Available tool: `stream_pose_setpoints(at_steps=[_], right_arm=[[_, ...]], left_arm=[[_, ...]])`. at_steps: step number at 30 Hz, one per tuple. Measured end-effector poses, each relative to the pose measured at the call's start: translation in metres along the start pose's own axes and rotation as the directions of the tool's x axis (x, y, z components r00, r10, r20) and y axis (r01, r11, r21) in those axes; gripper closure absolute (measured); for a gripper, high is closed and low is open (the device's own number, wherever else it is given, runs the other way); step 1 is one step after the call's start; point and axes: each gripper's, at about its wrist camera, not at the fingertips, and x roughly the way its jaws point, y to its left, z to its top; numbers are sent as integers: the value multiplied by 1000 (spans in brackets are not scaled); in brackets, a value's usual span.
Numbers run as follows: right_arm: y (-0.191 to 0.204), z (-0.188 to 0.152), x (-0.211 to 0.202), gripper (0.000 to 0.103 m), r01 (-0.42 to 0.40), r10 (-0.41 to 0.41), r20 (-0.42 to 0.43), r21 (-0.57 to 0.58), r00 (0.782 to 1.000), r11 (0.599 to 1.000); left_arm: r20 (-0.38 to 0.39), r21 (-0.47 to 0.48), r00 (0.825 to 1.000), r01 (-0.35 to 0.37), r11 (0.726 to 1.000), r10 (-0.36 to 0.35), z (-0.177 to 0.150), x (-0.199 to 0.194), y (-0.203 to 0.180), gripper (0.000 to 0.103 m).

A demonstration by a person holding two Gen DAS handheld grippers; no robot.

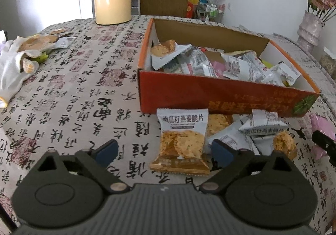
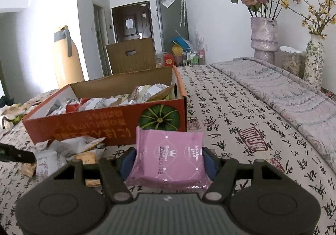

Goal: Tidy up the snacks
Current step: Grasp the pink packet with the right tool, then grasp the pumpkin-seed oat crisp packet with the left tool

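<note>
While the right gripper clamps a flat pink foil snack packet just before the orange cardboard box, step in hand reads as carrying it to the box. Left gripper stands apart, empty, around a white-and-gold oat crisp packet on the calligraphy tablecloth. Next: lift pink packet over the rim, release.

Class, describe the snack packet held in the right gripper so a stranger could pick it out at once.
Find the orange cardboard box with a green pumpkin printed on its side. Just in front of that pumpkin, the right gripper is shut on a flat square packet. It is plain pink, while the loose packets nearby are white.
</note>
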Motion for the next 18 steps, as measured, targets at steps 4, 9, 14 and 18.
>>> stream_pose_setpoints(at_steps=[4, 9, 14, 18], right_arm=[[-2, -3, -1, 37, -4, 4, -2, 14, 1000, 1000], [-2, -6, -2, 37, -9, 9, -1, 22, 1000, 1000], [1, -11, -4, 37, -18, 19, -6, 19, 1000, 1000], [3, -13, -4, 37, -26, 26, -11, 16, 1000, 1000]], left_arm=[[-23, 15, 1000, 21, 1000, -21, -2, 6, -3, 29], [-21, 19, 999, 37, 999, -37, -4, 6, -3, 48], [0, 27, 1000, 31, 999, -31, -6, 2, -4, 56], [15, 32, 1000, 24, 999, -25, -8, -2, -4, 56]])
